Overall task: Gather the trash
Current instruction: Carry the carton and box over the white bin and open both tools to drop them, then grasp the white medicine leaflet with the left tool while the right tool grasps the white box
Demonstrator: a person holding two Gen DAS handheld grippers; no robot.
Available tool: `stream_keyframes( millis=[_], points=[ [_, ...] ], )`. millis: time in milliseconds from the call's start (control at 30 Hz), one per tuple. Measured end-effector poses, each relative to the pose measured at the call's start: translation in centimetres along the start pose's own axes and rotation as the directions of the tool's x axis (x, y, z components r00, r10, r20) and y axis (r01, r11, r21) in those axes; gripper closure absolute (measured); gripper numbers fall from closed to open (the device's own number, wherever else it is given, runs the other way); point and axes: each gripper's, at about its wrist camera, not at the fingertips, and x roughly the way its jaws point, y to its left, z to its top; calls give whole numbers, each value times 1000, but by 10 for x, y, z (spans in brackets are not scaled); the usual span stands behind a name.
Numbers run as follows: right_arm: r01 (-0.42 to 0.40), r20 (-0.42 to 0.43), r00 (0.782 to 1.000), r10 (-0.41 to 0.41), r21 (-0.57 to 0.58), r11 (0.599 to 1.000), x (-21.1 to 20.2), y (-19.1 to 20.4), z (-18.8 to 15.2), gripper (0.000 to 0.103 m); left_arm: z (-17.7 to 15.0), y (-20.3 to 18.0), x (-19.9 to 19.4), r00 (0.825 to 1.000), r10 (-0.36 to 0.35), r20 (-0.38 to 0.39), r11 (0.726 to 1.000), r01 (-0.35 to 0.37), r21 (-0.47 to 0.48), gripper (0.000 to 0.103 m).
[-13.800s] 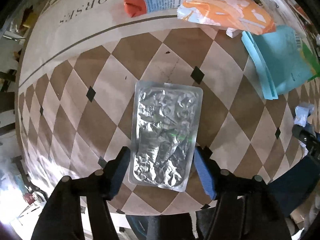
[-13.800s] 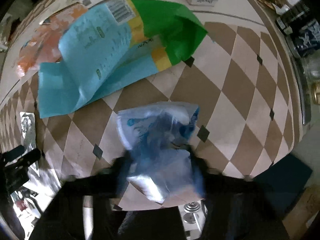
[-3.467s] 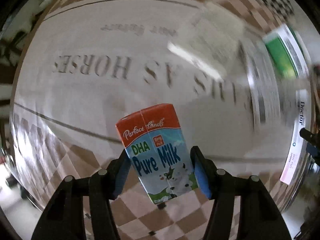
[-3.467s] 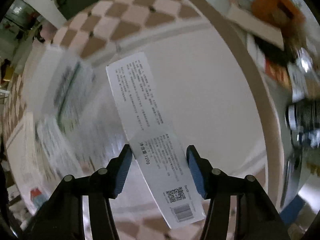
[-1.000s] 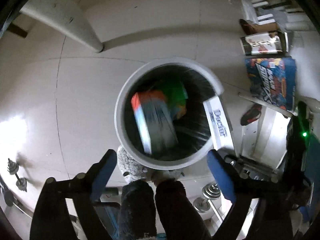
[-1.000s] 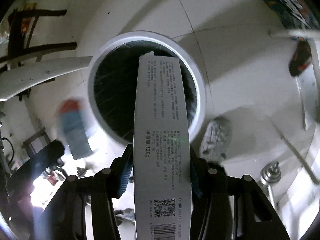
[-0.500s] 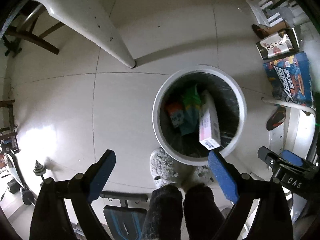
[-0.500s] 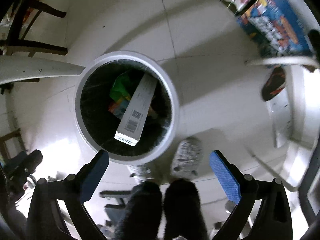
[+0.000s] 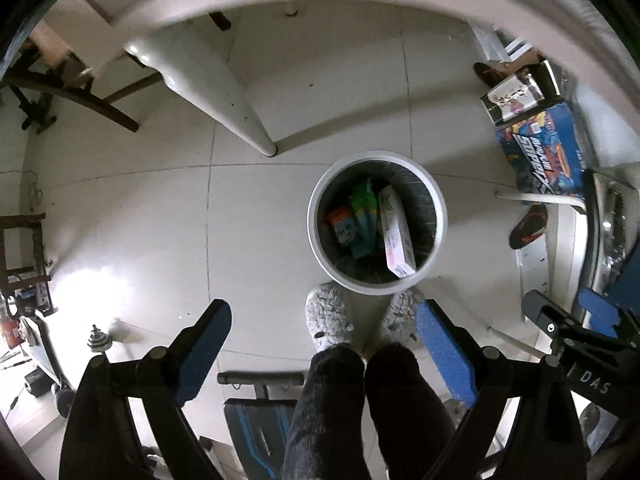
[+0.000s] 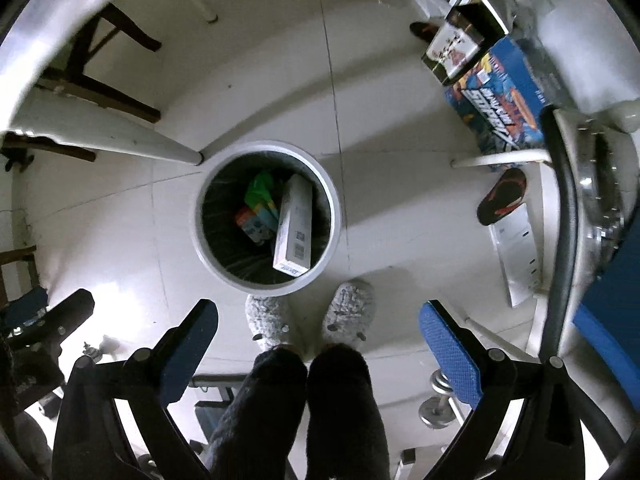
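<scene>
— Where are your two cameras looking?

— Both face straight down at the floor from well above the white bin (image 9: 376,222). Your left wrist view sits left of it, so the bin lies right of centre; your right wrist view (image 10: 266,216) sits right of it, bin left of centre.

— What do they share?

— The bin, your grey slippers (image 9: 326,322) just below it, and the blue box (image 10: 500,94) to its right.

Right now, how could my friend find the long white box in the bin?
Look for the round white trash bin on the pale tiled floor, just in front of the fuzzy grey slippers. Inside it, the long white box leans against the wall, the only pale, barcoded thing beside the green wrapper and milk carton.
</scene>
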Motion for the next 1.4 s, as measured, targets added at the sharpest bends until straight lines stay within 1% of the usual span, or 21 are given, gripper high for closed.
stream_keyframes(
  millis=[133,300,367,400,500,567,633,700,767,833,867,933,967,1067,1100,1167,1233,1267,1300,1400],
  points=[
    [-12,17,1000,12,-2,1000,-49,3,-12,1,-13,1,-44,1000,-5,18,1000,5,5,8],
    [-33,49,998,33,-4,999,-129,9,-30,1,-26,3,-111,998,-14,63,1000,12,24,8],
    [-41,61,997,41,-2,999,-156,11,-35,1,-29,5,-140,996,-4,84,999,1,34,8],
    [-47,71,996,47,-1,999,-176,13,-39,1,-29,6,-150,996,1,87,999,-5,38,8],
    [-55,91,994,54,1,998,-218,18,-45,1,-28,10,-187,993,1,117,999,-7,54,8],
    [-69,106,992,68,11,998,-244,21,-47,1,-24,12,-208,988,8,151,998,-18,61,8],
    [-95,135,987,90,30,995,-271,21,-43,1,-12,15,-227,981,26,192,998,-37,56,8],
    [-116,166,980,105,56,992,-292,19,-34,1,4,14,-242,973,35,226,998,-47,45,8],
    [-141,195,973,121,91,986,-310,13,-18,1,24,12,-252,966,43,257,998,-51,26,8],
    [-166,216,967,135,130,978,-325,5,5,1,52,5,-263,954,55,295,998,-60,7,8],
    [-175,227,964,140,142,974,-331,2,17,1,64,2,-268,951,56,305,998,-59,2,8],
    [-179,249,959,134,169,969,-343,-9,45,1,96,-13,-277,944,44,328,999,-47,3,8],
    [-186,257,957,138,176,967,-348,-15,61,1,110,-19,-280,942,40,334,999,-44,3,3],
    [-193,282,950,132,200,961,-360,-41,117,1,165,-44,-290,934,35,355,999,-39,4,2],
    [-188,289,949,125,202,961,-364,-49,137,1,188,-56,-293,931,38,362,999,-42,3,2],
    [-166,295,950,103,197,966,-373,-71,190,1,228,-73,-297,926,69,372,997,-72,-6,2],
    [-135,291,953,81,172,976,-380,-93,251,1,274,-96,-295,920,134,369,991,-132,-31,2],
    [-108,283,957,60,156,982,-382,-101,279,1,295,-105,-292,920,159,357,987,-154,-40,2],
    [-77,278,960,38,133,988,-385,-113,318,1,322,-116,-286,924,179,337,984,-172,-51,2],
    [23,248,968,-34,46,999,-388,-135,412,1,380,-143,-270,931,226,288,974,-215,-68,2]
  ],
)
